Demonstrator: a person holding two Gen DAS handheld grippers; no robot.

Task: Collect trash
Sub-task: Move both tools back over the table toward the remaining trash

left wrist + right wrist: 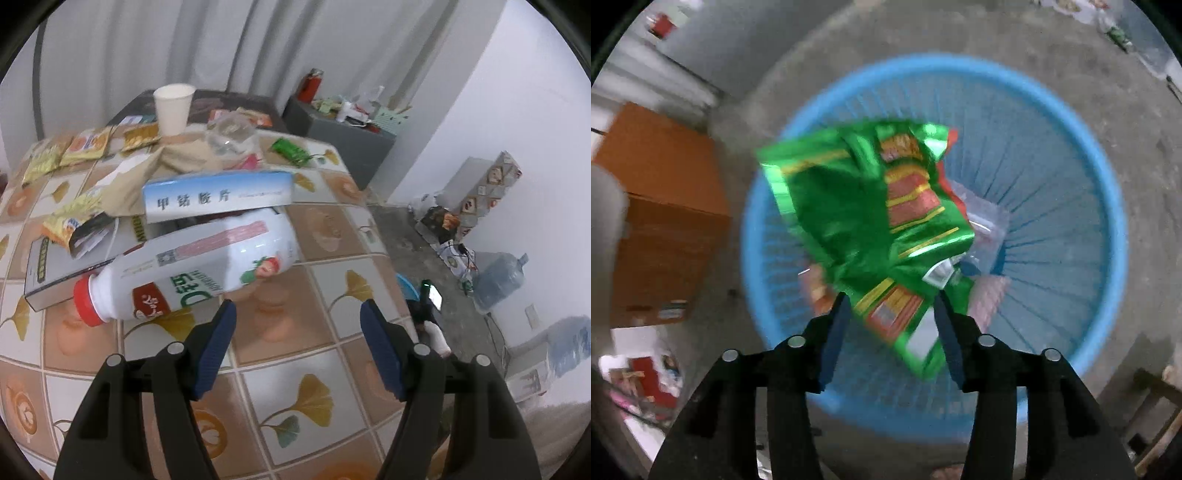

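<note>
Overhead, the right gripper (890, 306) is pointing steeply down at a blue basket (1108, 192) on the concrete floor, its jaws standing apart with a crumpled green snack wrapper (864, 206) lying loose between and beyond them, blurred, over wrappers already inside the basket. Meanwhile the left gripper (297, 314) is hanging spread and empty above the tiled tabletop (295, 398), just short of a white bottle (192, 273) with a red cap lying on its side, with a blue-and-white box (218, 197), a paper cup (173, 109) and more snack packets (85, 144) sitting behind it.
</note>
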